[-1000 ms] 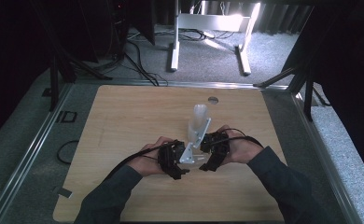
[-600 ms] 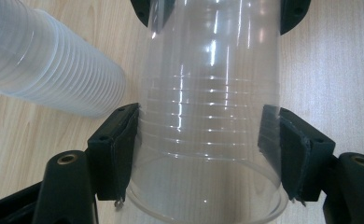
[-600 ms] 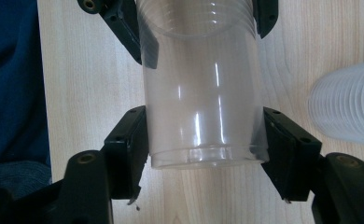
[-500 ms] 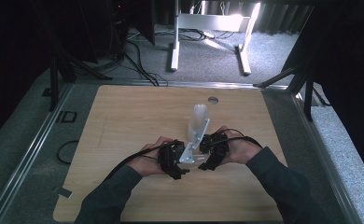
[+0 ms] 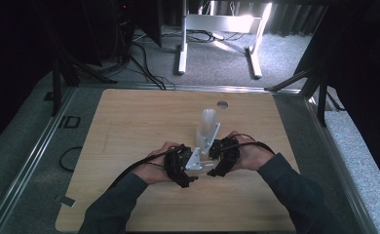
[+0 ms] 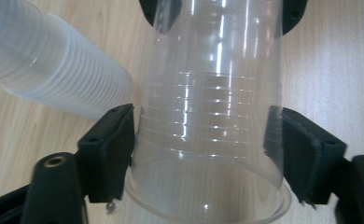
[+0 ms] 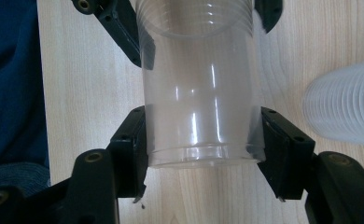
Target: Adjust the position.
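Note:
A clear plastic cup (image 5: pixel 198 161) (image 6: pixel 208 140) (image 7: pixel 199 102) hangs level just above the wooden table (image 5: pixel 129 126), between my two grippers, which face each other. My right gripper (image 5: pixel 213 163) (image 7: pixel 201 140) is shut on the cup's base end; its jaws have just been closing, and both pads press the walls. My left gripper (image 5: pixel 190 168) (image 6: pixel 203 154) straddles the rim end. Its jaws have just been opening, so the pads sit beside the cup without squeezing it. A stack of clear cups (image 5: pixel 207 127) (image 6: pixel 54 65) (image 7: pixel 348 107) lies on the table just behind.
A small round hole (image 5: pixel 221 104) marks the table's far edge. Metal rails frame the table, with grey carpet beyond. White stand legs (image 5: pixel 180 48) and cables sit on the floor at the back. My dark sleeves (image 5: pixel 295 190) cover the table's near part.

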### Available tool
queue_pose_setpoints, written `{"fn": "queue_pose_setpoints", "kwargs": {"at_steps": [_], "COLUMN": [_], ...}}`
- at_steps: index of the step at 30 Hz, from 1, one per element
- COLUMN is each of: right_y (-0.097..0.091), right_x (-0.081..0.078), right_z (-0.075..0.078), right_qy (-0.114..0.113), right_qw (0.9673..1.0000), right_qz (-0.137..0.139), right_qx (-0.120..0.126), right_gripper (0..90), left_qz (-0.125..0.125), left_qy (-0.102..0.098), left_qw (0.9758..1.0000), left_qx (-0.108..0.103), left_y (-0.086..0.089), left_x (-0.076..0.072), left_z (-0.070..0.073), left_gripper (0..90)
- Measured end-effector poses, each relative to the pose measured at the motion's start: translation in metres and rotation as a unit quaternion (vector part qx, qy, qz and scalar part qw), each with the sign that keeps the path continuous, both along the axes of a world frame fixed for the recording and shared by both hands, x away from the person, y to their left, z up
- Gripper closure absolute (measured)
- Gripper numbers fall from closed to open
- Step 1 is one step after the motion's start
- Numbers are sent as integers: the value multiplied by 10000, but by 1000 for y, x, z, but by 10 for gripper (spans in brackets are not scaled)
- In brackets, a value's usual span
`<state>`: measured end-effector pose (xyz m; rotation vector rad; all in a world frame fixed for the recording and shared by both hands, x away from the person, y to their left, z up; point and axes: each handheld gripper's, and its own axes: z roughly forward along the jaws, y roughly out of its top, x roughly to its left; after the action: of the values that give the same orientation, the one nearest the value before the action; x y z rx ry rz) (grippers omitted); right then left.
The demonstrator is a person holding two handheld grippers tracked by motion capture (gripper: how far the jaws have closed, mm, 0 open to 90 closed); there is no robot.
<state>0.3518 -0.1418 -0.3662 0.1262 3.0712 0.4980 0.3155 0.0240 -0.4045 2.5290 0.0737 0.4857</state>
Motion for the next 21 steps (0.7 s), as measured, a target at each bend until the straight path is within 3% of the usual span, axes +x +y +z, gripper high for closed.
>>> {"fn": "queue_pose_setpoints", "kwargs": {"at_steps": [6,17,21], "right_y": [0,-7,-11], "right_x": [0,2,2], "right_z": [0,0,0], "right_qy": [-23,-10,-20], "right_qw": [10000,9999,9998], "right_qz": [35,-68,-105], "right_qx": [5,114,167], "right_gripper": [410,410,410], "left_qz": [20,116,152], "left_qy": [-54,92,51], "left_qw": [10000,9983,9979], "left_qx": [-45,-567,-620], "left_y": [1,14,16], "left_x": [0,2,3], "left_z": [2,10,12], "left_gripper": [188,169,169]}}
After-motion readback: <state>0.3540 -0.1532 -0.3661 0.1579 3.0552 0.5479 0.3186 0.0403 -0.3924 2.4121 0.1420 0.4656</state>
